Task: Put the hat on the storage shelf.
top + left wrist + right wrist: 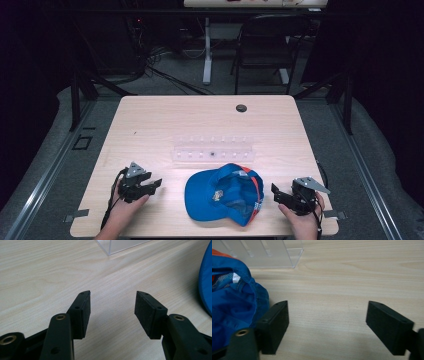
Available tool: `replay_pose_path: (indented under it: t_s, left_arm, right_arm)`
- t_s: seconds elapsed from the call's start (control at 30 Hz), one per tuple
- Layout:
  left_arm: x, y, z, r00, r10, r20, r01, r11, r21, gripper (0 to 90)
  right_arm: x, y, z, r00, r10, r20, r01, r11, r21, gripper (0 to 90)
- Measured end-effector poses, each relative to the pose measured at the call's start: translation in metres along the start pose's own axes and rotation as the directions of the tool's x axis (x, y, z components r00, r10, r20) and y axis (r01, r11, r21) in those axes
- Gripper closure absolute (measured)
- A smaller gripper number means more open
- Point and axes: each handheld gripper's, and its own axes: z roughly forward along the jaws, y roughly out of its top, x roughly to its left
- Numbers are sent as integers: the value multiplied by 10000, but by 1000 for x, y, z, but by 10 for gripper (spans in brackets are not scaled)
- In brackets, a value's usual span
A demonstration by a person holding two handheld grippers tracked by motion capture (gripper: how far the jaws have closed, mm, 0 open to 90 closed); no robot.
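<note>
Between the two grippers, near the table's front edge, lies a blue baseball cap (224, 192) with orange trim and mesh at its back, its brim toward the left gripper (154, 185). That gripper rests low over the light wooden table (200, 120), held in the person's left hand (125, 205), and its jaws stand released with bare wood between them. In the left gripper view the cap's blue brim (206, 280) shows off to the right of the jaws, apart from them, and a corner of a clear plastic rack (120, 245) lies ahead.

The right gripper (278, 192), held in the right hand (300, 220), points toward the cap's back. Its jaws are spread wide and grasp nothing. In the right gripper view the cap's blue fabric (234, 312) lies just beside the left-hand jaw; whether they touch, I cannot tell. The rack's (262, 253) corner sits ahead, beyond the cap.

Past both grippers, the rack (212, 148) stretches across the table's middle, near the cap's far side. A small dark round hole (241, 108) marks the table near its far edge.
</note>
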Motion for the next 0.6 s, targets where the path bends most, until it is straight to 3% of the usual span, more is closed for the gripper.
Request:
replay_pose_path:
  t_s: [0.07,0.2,0.33,0.6]
  left_arm:
    - [0,0,0,10000,-24,-17,24,10000,-14,470]
    - [-1,1,-1,10000,-31,-22,31,10000,-37,469]
    - [-2,1,-1,10000,66,-6,-66,10000,-39,466]
    - [-3,0,-1,9999,145,-36,-145,9999,0,466]
  right_arm:
    - [-2,0,-1,10000,4,67,-4,10000,-37,259]
    - [-3,1,-1,9997,-46,-242,53,9995,300,392]
    - [1,0,-1,9989,-456,-119,462,9974,558,438]
    - [8,6,-1,9985,-393,-379,440,9900,1341,498]
